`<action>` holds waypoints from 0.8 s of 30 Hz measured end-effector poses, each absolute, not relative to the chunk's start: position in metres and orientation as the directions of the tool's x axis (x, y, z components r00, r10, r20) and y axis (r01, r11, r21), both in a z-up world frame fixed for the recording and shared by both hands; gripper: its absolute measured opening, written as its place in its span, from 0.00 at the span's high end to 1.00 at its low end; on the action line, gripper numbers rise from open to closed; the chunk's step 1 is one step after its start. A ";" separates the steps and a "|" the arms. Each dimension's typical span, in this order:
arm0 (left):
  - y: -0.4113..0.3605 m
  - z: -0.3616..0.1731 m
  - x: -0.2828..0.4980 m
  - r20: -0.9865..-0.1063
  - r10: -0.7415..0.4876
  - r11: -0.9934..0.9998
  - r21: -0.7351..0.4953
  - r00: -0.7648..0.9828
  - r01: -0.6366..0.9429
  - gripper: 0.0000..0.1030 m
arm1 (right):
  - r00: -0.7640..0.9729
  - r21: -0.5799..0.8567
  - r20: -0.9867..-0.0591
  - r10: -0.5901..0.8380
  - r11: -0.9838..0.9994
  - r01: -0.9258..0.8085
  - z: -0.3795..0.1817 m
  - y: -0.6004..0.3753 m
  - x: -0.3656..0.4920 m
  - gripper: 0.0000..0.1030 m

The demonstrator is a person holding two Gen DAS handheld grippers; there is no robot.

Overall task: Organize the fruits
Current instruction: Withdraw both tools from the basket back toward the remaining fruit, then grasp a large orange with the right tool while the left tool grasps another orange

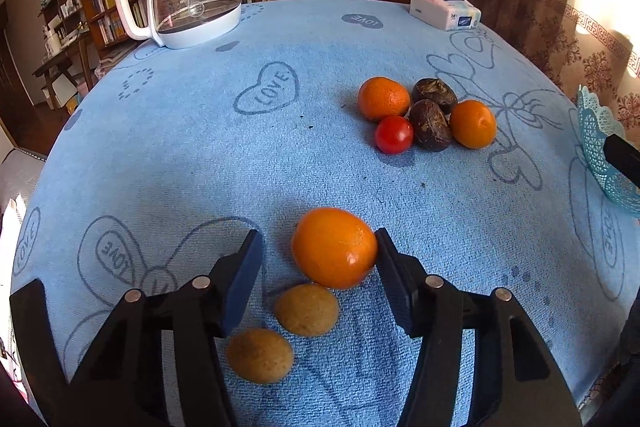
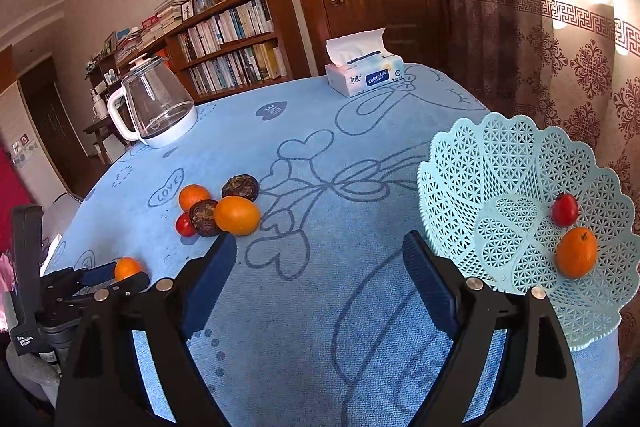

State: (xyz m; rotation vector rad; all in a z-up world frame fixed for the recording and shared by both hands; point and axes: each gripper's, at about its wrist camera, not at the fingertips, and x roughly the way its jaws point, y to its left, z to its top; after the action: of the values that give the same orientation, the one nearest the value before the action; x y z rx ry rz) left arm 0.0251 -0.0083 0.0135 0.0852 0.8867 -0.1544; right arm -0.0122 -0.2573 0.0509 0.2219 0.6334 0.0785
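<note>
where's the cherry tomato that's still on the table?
Left wrist view, right of centre: the cherry tomato sits at the near-left edge of the fruit cluster, touching an orange and a dark fruit.

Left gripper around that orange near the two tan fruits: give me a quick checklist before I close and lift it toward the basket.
1. Orange between the left gripper pads: ok.
2. Both pads pressing on it: not ok, the left one stands apart.
3. Tan fruits clear of the pads: ok.
4. Right gripper empty and open: ok.
5. Basket has room: ok, only one orange and one tomato inside.
</note>
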 end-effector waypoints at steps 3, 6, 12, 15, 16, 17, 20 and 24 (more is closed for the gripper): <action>-0.011 0.014 0.023 -0.774 -0.113 0.982 0.008 0.623 0.189 0.55 | 0.797 0.226 -0.585 0.147 0.974 -0.013 0.048 -0.253 -0.011 0.16; -0.012 0.014 0.023 -0.770 -0.125 0.981 0.000 0.626 0.196 0.59 | 0.791 0.223 -0.592 0.151 0.975 -0.019 0.045 -0.249 -0.011 0.16; -0.006 0.017 0.022 -0.762 -0.152 0.980 -0.035 0.629 0.195 0.59 | 0.776 0.217 -0.612 0.154 0.976 -0.023 0.038 -0.242 -0.009 0.16; -0.003 0.021 0.022 -0.751 -0.148 0.982 -0.032 0.644 0.188 0.59 | 0.768 0.211 -0.621 0.157 0.977 -0.029 0.035 -0.237 -0.008 0.16; -0.002 0.021 0.022 -0.748 -0.146 0.982 -0.030 0.648 0.186 0.59 | 0.765 0.209 -0.624 0.158 0.977 -0.031 0.034 -0.235 -0.007 0.16; -0.001 0.022 0.022 -0.746 -0.148 0.982 -0.034 0.649 0.185 0.59 | 0.763 0.208 -0.627 0.160 0.978 -0.034 0.033 -0.234 -0.007 0.16; 0.002 0.025 0.023 -0.740 -0.150 0.983 -0.039 0.655 0.181 0.59 | 0.754 0.206 -0.634 0.170 0.977 -0.048 0.032 -0.230 -0.005 0.16; 0.007 0.032 0.024 -0.725 -0.152 0.984 -0.044 0.672 0.175 0.59 | 0.731 0.245 -0.646 0.219 0.967 -0.073 0.035 -0.228 0.005 0.16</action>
State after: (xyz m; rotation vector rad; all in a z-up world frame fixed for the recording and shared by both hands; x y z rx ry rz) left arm 0.0245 0.0074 0.0324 0.0304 0.8132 -0.1841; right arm 0.0048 -0.2276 0.0348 0.2089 0.7348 0.1619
